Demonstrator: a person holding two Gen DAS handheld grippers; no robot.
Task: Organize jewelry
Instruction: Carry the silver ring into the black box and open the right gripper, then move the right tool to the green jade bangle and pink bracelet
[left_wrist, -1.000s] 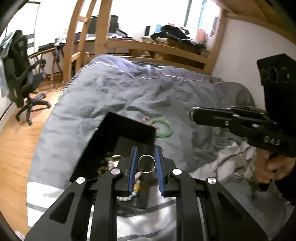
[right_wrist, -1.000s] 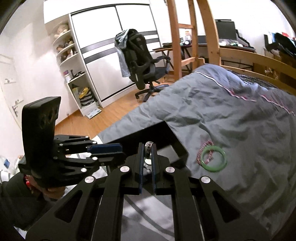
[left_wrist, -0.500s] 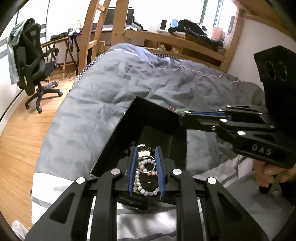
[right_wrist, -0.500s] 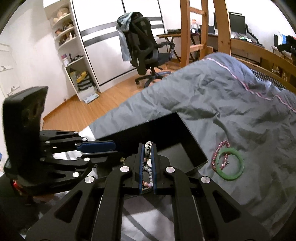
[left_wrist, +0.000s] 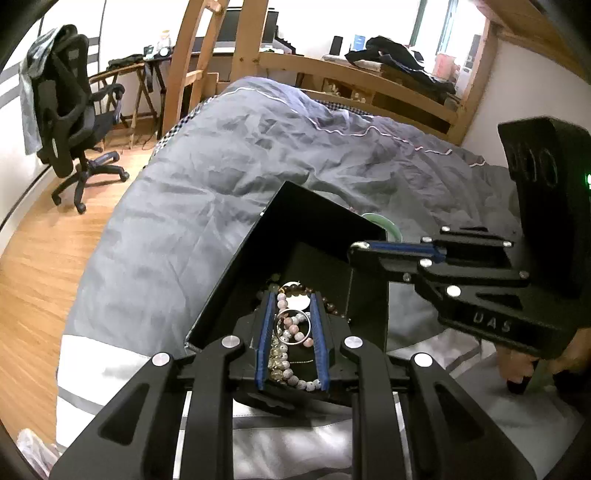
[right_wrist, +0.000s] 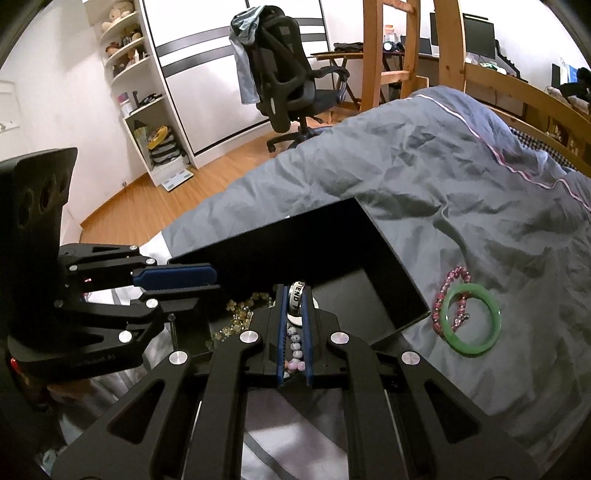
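A black open box (left_wrist: 314, 225) (right_wrist: 384, 258) sits on the grey bed and holds several bead bracelets (left_wrist: 286, 354) (right_wrist: 236, 317). My left gripper (left_wrist: 291, 299) is shut on a thin silver ring (left_wrist: 292, 326), held over the box's inside. My right gripper (right_wrist: 294, 286) is shut on a black-and-white lettered ring (right_wrist: 296, 299), also over the box. The right gripper also shows in the left wrist view (left_wrist: 369, 245). A green bangle (right_wrist: 472, 321) and a pink bead bracelet (right_wrist: 448, 299) lie on the duvet right of the box.
The grey duvet (left_wrist: 229, 166) covers the bed, with a wooden bed frame (left_wrist: 354, 77) behind. An office chair (right_wrist: 288, 85) stands on the wood floor at left. White shelves (right_wrist: 136, 81) and a wardrobe line the far wall.
Both grippers have moved forward and down over the box with their rings still held. The bead bracelets inside have come into view between the fingers.
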